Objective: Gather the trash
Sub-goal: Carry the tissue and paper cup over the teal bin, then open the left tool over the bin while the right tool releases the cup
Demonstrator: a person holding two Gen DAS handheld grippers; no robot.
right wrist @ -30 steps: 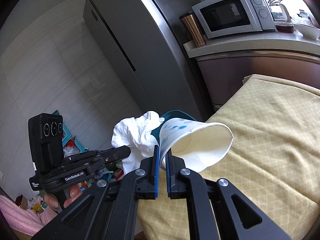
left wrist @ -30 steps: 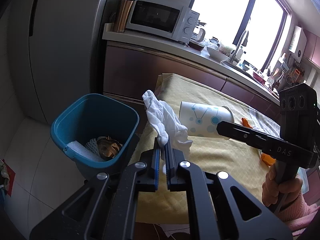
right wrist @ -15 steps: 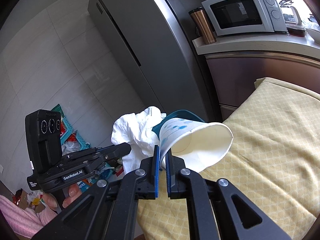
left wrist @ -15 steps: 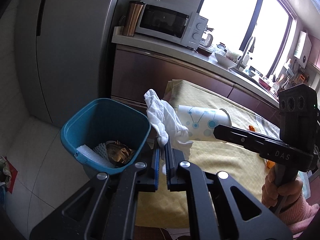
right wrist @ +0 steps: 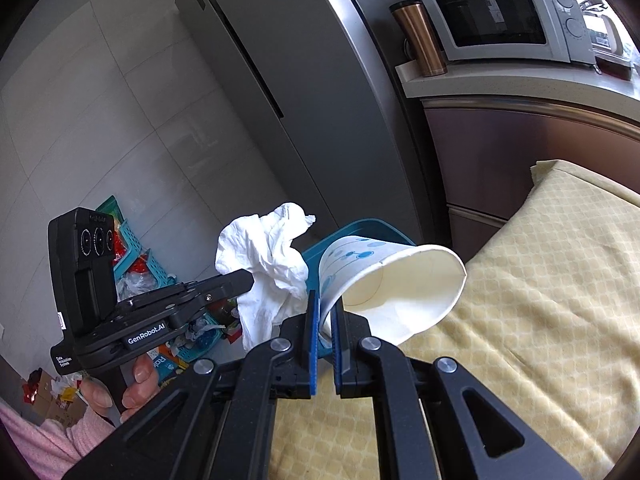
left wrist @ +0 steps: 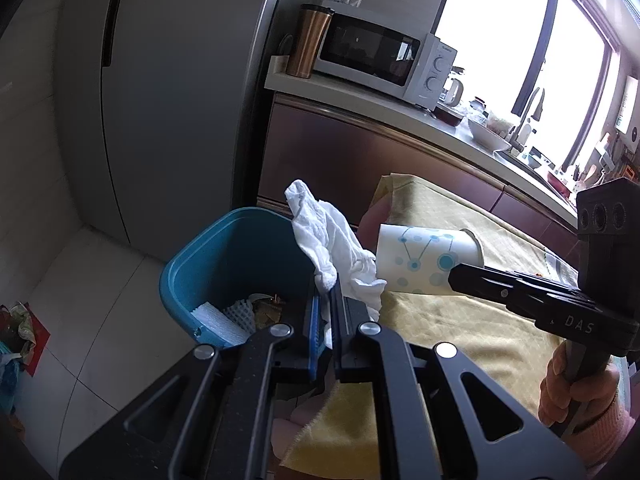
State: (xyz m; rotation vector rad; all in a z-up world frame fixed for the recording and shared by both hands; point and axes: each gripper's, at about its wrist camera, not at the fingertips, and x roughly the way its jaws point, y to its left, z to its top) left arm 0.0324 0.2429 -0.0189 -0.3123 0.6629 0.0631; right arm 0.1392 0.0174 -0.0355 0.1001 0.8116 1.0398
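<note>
We read "DAS" on the right gripper (left wrist: 454, 278) body in the left view, and "GenRobot.AI" on the left gripper (right wrist: 244, 280) body in the right view, with a small white label below it too fine to read. The microwave (left wrist: 384, 65) carries a short word by its dials; we cannot make it out.

The left gripper's jaws are pressed together, pinching a crumpled white tissue (left wrist: 334, 250). The right gripper's jaws are likewise pressed together, pinching the wall of a paper cup (right wrist: 394, 292) printed with blue dots; the cup lies on its side, mouth toward the right camera.

Both items hang in the air at the edge of the yellow cloth (right wrist: 548, 300), just beside the teal bin (left wrist: 236, 252). The tissue overlaps the bin rim in both views.

A copper tumbler (left wrist: 310, 42) stands left of the microwave on the counter, next to the grey fridge (left wrist: 168, 80).

Only the left view shows the bin's contents: white foam and brownish scraps. Only the right view shows teal baskets (right wrist: 138, 258) with clutter on the floor, and the cup's empty inside.
</note>
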